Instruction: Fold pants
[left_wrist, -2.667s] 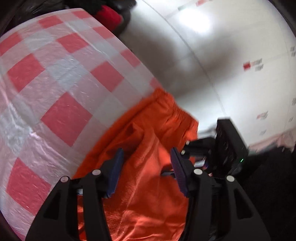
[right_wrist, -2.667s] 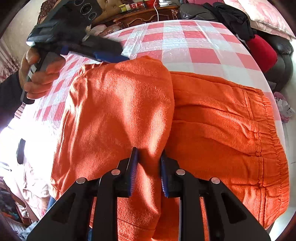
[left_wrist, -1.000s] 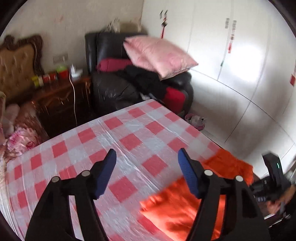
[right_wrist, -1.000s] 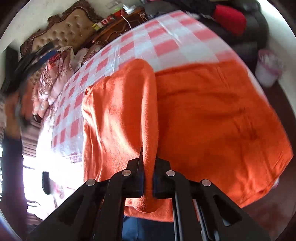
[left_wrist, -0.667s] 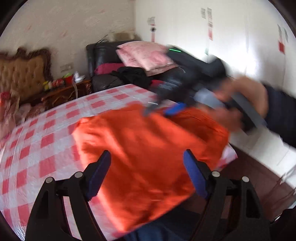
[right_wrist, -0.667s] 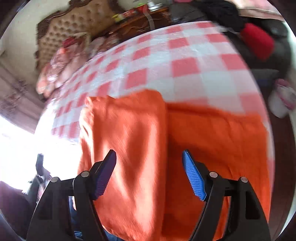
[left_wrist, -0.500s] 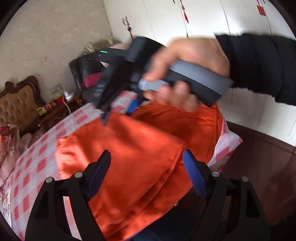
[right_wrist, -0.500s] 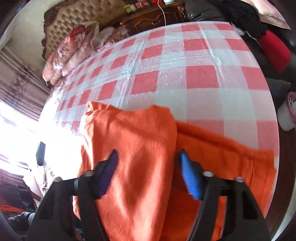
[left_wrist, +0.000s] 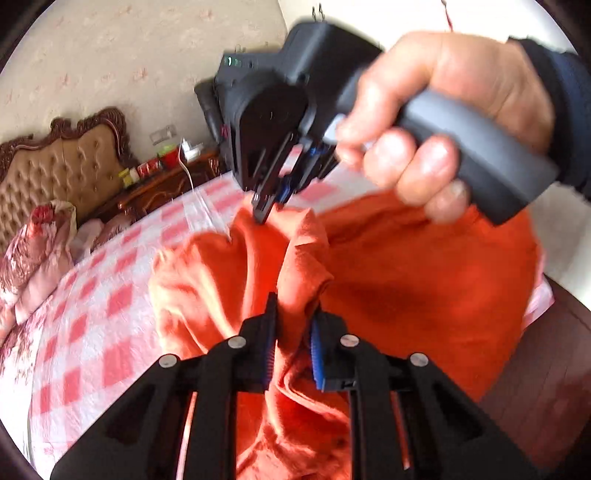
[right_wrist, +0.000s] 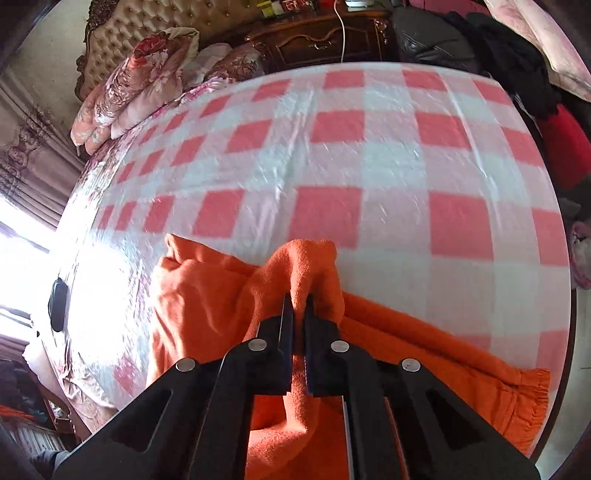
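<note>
Where the orange pants lie bunched at the near edge of the tabletop, both tongs pinch the same raised fold: the left tongs are clamped on a ridge of cloth close to the camera, and the right tongs are closed on the fold's far tip. The tabletop wears a glossy red-and-white checked cover, mostly bare beyond the pants. Around it stand a tufted headboard, floral pillows, a dark wooden cabinet and a black armchair heaped with clothes.

Only the left view shows the right hand gripping its tool's grey handle, the tongs' tip pressed into the cloth — and only the right view shows the gathered waistband at the table's right edge.

Half a second ago both tongs stood wide apart over the flat-lying pants; now each has closed on the cloth and the fold is drawn up.
</note>
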